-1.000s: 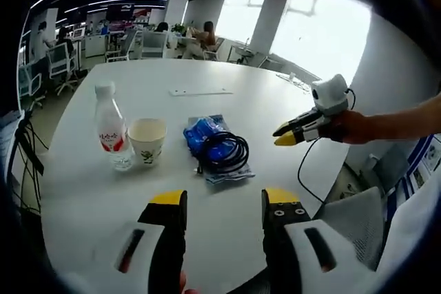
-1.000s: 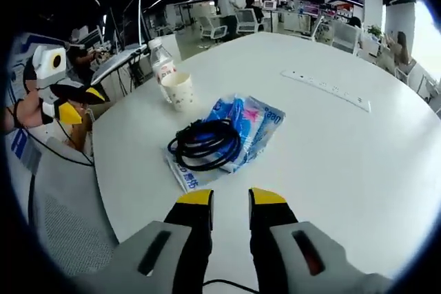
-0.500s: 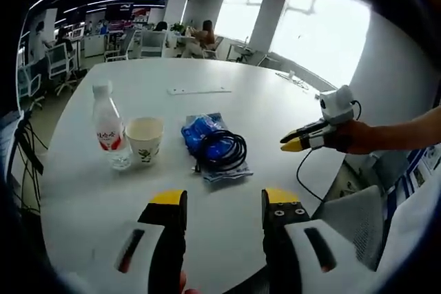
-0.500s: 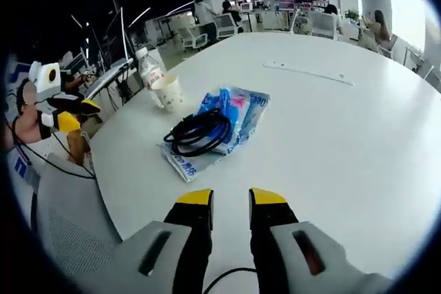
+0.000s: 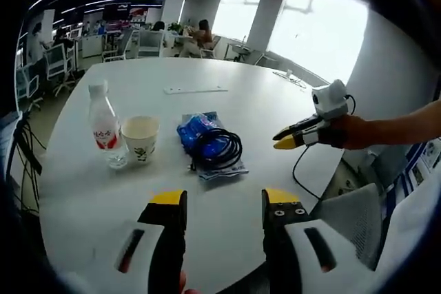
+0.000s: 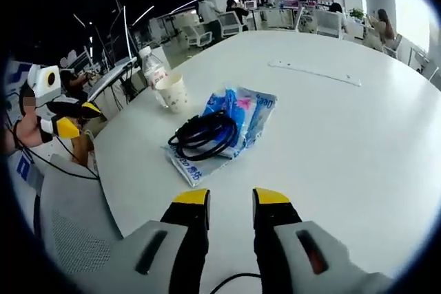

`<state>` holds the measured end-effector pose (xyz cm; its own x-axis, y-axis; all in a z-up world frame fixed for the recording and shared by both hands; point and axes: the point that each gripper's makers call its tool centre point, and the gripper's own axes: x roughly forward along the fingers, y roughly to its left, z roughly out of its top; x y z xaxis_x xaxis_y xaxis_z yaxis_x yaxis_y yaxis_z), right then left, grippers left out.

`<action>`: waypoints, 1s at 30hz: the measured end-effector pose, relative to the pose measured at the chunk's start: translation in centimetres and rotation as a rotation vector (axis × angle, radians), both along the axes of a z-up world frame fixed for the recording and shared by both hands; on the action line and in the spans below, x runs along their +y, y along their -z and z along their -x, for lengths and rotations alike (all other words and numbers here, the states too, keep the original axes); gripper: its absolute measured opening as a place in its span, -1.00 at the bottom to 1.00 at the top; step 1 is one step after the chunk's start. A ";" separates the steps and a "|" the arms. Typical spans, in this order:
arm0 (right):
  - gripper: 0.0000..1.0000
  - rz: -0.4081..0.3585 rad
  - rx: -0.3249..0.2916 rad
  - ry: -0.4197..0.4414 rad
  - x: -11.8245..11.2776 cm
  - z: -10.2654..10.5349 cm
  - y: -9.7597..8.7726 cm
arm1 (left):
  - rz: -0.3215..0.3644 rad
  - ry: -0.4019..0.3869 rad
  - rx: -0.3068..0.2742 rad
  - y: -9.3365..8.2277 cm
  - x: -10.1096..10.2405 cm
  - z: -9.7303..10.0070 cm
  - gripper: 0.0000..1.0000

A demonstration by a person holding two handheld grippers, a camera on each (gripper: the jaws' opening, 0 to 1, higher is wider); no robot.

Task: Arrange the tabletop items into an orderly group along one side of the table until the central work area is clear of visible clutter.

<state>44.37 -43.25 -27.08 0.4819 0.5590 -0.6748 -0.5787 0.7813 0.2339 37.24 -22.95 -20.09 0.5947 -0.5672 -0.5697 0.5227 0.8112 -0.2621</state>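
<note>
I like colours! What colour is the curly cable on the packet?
Black cable, seen best in the right gripper view.

- The left gripper (image 5: 224, 206) has two black jaws with yellow tips, set in pale grey housings that each carry a dark oval slot.
- The right gripper (image 6: 231, 204) is built the same: yellow-capped black jaws, grey shells, slotted recesses.
- A thin black cable (image 5: 301, 171) hangs in a loop below the right gripper, seen in the left gripper view.
- The forearm (image 5: 400, 127) behind it is bare, with no sleeve.
</note>
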 end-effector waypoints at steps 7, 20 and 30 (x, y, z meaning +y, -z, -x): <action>-0.51 -0.048 0.028 0.026 1.5 -1.9 -0.3 | -0.004 0.000 -0.005 -0.2 0.2 0.3 -0.14; -0.54 -0.134 0.086 0.070 4.7 -4.9 0.0 | 0.013 -0.027 -0.006 -0.6 1.3 0.8 -0.14; -0.52 -0.152 0.108 0.090 5.8 -6.7 0.4 | -0.003 -0.047 -0.011 -0.9 2.9 1.2 -0.14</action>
<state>51.07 -37.41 -27.46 0.4638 0.6165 -0.6362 -0.4733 0.7795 0.4103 36.02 -20.02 -19.22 0.6268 -0.5370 -0.5646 0.4867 0.8357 -0.2545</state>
